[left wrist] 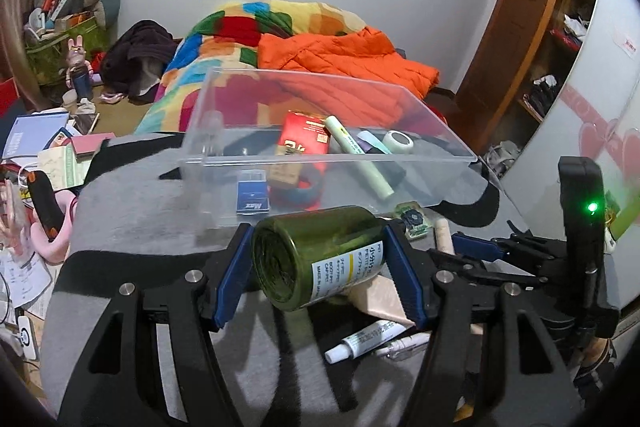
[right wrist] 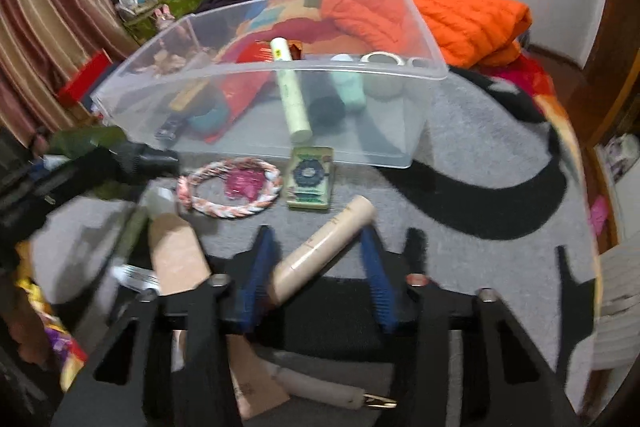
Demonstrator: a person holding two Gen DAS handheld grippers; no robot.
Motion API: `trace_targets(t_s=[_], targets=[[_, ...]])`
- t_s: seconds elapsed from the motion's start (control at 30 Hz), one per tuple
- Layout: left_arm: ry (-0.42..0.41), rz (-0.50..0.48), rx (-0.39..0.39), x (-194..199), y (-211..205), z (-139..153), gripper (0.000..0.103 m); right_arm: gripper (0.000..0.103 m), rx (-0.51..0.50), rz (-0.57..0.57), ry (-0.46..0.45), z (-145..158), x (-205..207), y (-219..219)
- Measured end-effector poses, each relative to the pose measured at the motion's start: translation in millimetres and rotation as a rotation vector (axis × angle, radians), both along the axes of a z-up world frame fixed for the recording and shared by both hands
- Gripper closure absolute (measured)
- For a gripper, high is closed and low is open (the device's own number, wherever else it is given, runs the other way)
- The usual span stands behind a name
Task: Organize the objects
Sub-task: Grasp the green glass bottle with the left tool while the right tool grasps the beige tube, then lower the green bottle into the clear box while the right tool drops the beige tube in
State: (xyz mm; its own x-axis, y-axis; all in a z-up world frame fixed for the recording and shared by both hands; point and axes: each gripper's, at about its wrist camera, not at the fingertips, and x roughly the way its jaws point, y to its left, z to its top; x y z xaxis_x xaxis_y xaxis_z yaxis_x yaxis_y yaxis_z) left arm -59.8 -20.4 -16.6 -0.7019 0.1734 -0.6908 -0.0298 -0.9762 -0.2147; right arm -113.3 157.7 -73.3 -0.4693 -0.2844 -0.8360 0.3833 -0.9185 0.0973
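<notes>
**Both tools loaded, bin waiting just ahead**

The left tool [left wrist: 318, 269] is clamped on a green bottle [left wrist: 320, 259], which lies on its side between the blue pads with its base toward the camera and its label turned right. The bottle looks lifted clear of the grey blanket [left wrist: 132, 215]. The right tool [right wrist: 316, 279] brackets a beige tube [right wrist: 322, 249] that runs at a slant between its pads. The pads look closed against it, though blur makes it hard to tell whether the grip is firm or the tube is only resting there.

The clear bin [left wrist: 320, 157] stands just beyond both tools and already holds a red packet [left wrist: 306, 137], a pale green tube [left wrist: 358, 157], a roll of tape [left wrist: 398, 141] and other small items. Still loose on the blanket, in front of the bin, are a braided ring [right wrist: 230, 193], a small green card [right wrist: 310, 179], a white tube [left wrist: 362, 341] and a pale flat box [right wrist: 176, 255].

The step in hand appears to be carrying picked items to the bin. Next, the bottle needs to be raised above the near wall, moved forward over a free patch of the bin floor, and let go low enough that it does not roll or knock what is inside. The beige tube calls for the same route, kept apart from the left tool so the two do not collide over the rim.
</notes>
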Motion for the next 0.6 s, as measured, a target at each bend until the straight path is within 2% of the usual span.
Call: trace_targets(t_s=[0.1, 0.27, 0.37, 0.6], targets=[[0.006, 0.006, 0.012, 4, -3, 0, 0.039, 0.089, 0.018, -0.002, 0.010, 0, 2, 10], [0.017, 0.012, 0.018, 8, -4, 1, 0.039, 0.089, 0.039, -0.046, 0.030, 3, 7, 30], [0.025, 0.022, 0.023, 8, -6, 4, 0.039, 0.089, 0.011, -0.064, 0.033, 9, 8, 41], [0.054, 0.052, 0.031, 5, -13, 18, 0.039, 0.089, -0.072, -0.079, 0.116, 49, 12, 52]])
